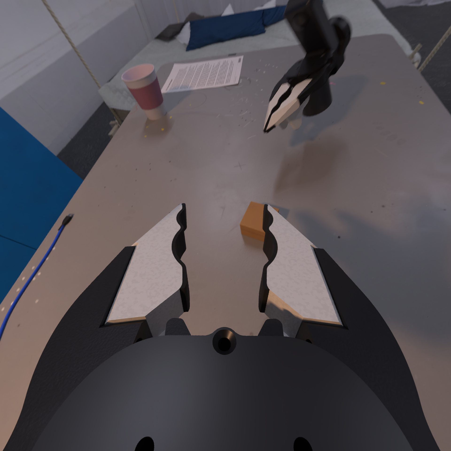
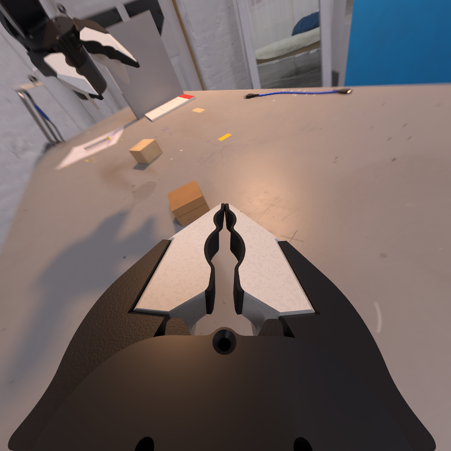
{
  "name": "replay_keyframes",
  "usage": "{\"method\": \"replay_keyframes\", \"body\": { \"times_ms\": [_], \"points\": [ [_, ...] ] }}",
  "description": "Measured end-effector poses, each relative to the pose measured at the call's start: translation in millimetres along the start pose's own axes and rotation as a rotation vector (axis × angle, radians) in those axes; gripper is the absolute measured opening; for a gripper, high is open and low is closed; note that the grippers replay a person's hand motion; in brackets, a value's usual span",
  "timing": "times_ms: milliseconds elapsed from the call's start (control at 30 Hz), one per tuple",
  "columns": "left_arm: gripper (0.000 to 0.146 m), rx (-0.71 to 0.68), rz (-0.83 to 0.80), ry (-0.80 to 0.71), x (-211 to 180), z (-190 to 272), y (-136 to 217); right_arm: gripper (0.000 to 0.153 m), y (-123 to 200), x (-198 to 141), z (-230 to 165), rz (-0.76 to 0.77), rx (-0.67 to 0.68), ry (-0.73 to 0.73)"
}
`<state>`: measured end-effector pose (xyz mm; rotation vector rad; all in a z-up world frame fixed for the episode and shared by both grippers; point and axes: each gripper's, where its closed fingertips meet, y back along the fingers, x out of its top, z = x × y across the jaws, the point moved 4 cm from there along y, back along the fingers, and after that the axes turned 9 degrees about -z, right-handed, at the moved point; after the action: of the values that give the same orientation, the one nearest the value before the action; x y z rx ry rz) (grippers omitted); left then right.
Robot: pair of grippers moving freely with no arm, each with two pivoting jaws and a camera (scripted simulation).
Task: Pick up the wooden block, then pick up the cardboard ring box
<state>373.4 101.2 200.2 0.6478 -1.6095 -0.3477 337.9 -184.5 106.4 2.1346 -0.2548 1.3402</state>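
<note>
A brown cardboard ring box with a lid seam sits on the grey table, just left of my right gripper's tips. A paler wooden block lies farther off to the left. My right gripper is shut and empty, low over the table; it also shows in the left wrist view. My left gripper is open and empty above the table. The ring box lies by its right fingertip, partly hidden behind that finger. In the right wrist view the left gripper hovers high at the upper left.
A paper cup and a printed sheet are at the table's far end. A blue cable lies along the left edge. A white strip with a red end, a leaning grey board and a paper lie beyond the block.
</note>
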Motion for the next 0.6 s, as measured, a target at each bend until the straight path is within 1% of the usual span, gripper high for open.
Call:
{"method": "replay_keyframes", "body": {
  "times_ms": [33,67,100,167,200,233,267,333,400,500,567,600],
  "points": [
    [0.06,0.0,0.016,-0.006,4.7,4.3,-0.4,0.0,-0.3,-4.7,3.1,0.004,0.038,-0.042],
    [0.058,0.015,0.015,-0.02,8.9,7.5,-0.8,0.0,-0.7,-9.4,6.7,-0.004,0.049,-0.071],
    [0.053,0.049,0.0,-0.04,12.6,9.4,-0.7,0.0,-1.2,-14.9,11.3,-0.023,0.029,-0.087],
    [0.038,0.104,-0.016,-0.065,19.3,12.8,2.6,0.0,-2.1,-26.6,21.6,-0.097,-0.056,-0.104],
    [0.029,0.094,-0.012,-0.051,20.1,14.4,5.8,0.0,-3.0,-31.0,25.2,-0.13,-0.08,-0.115],
    [0.013,0.066,-0.021,-0.017,17.7,14.5,10.4,0.0,-4.4,-34.1,27.9,-0.151,-0.086,-0.137],
    [0.0,0.047,-0.042,0.028,12.4,12.4,16.1,0.0,-5.9,-35.6,29.8,-0.162,-0.082,-0.172],
    [0.0,0.074,-0.068,0.107,-3.8,3.1,32.2,0.0,-8.6,-35.9,31.9,-0.178,-0.069,-0.254],
    [0.0,0.132,-0.027,0.175,-22.2,-6.5,51.5,0.0,-9.4,-37.2,33.3,-0.206,-0.089,-0.288],
    [0.0,0.146,0.129,0.278,-40.6,-23.3,77.2,0.0,-3.8,-47.9,36.8,-0.318,-0.2,-0.291],
    [0.0,0.139,0.149,0.373,-48.4,-34.7,93.9,0.0,4.1,-54.7,37.9,-0.366,-0.266,-0.337],
    [0.0,0.155,0.165,0.391,-51.5,-38.8,102.4,0.0,8.9,-58.0,38.5,-0.387,-0.296,-0.372]
  ]
}}
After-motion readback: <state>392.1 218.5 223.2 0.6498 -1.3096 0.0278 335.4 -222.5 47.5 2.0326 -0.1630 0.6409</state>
